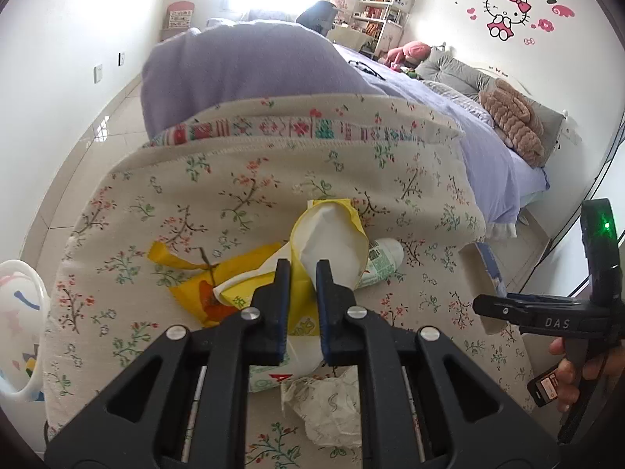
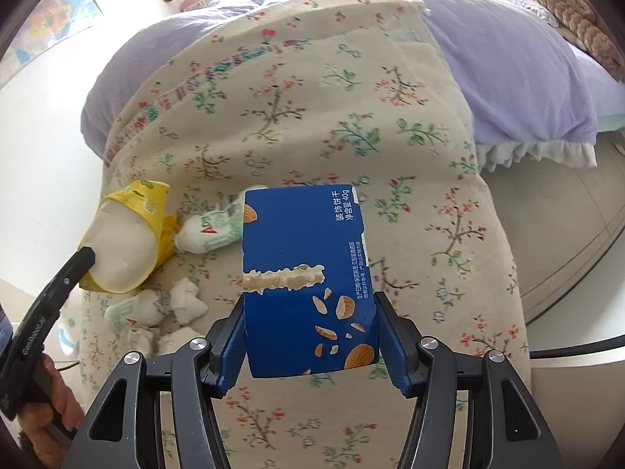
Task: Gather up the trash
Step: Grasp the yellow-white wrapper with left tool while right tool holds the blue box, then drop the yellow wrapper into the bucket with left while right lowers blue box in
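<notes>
Left gripper (image 1: 302,273): fingers clenched on the yellow snack wrapper (image 1: 332,234), whose white-lined open mouth faces away from the fingers, long axis running forward from the fingertips. Ahead and right of the fingers, a white-and-green bottle (image 1: 381,260) lies on its side, just behind the wrapper. Directly below the fingers sits a crumpled tissue (image 1: 328,406). All rest on the floral blanket (image 1: 234,179) covering the foot of the bed (image 1: 488,125). The blanket's edge drops to tiled floor (image 1: 97,129) left of the fingers, where a white bin's rim (image 1: 23,273) shows; that side is open.

Right gripper (image 2: 310,336): fingers grasping a blue biscuit box (image 2: 304,265) by its near end, long axis extending straight ahead from the fingertips, above the blanket. Floor lies open right of the fingers.
</notes>
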A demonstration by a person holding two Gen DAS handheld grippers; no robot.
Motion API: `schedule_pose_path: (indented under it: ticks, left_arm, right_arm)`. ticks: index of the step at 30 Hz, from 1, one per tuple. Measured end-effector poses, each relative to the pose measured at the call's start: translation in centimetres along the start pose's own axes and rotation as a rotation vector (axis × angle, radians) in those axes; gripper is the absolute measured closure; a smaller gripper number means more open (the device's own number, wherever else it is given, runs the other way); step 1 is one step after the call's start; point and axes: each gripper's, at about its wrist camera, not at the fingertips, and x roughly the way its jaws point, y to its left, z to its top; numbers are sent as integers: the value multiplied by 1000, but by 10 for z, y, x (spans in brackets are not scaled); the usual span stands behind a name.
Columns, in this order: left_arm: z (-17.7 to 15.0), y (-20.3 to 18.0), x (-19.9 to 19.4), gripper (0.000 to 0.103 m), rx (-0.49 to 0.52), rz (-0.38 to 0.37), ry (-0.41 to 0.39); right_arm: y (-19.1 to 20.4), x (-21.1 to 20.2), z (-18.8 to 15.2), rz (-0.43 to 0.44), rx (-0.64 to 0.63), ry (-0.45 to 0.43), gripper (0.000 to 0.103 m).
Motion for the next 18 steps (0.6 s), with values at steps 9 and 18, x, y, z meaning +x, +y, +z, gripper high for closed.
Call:
schedule_pose_path:
  ticks: [9,18]
  left_arm:
    - [6,26,-33,89,-20,37,-47]
    - [4,63,-61,89,-30,116,-65]
  right_arm:
    - [37,-3,3,40,-30,-19,43]
    - [85,-2,0,72,-102,-32,43]
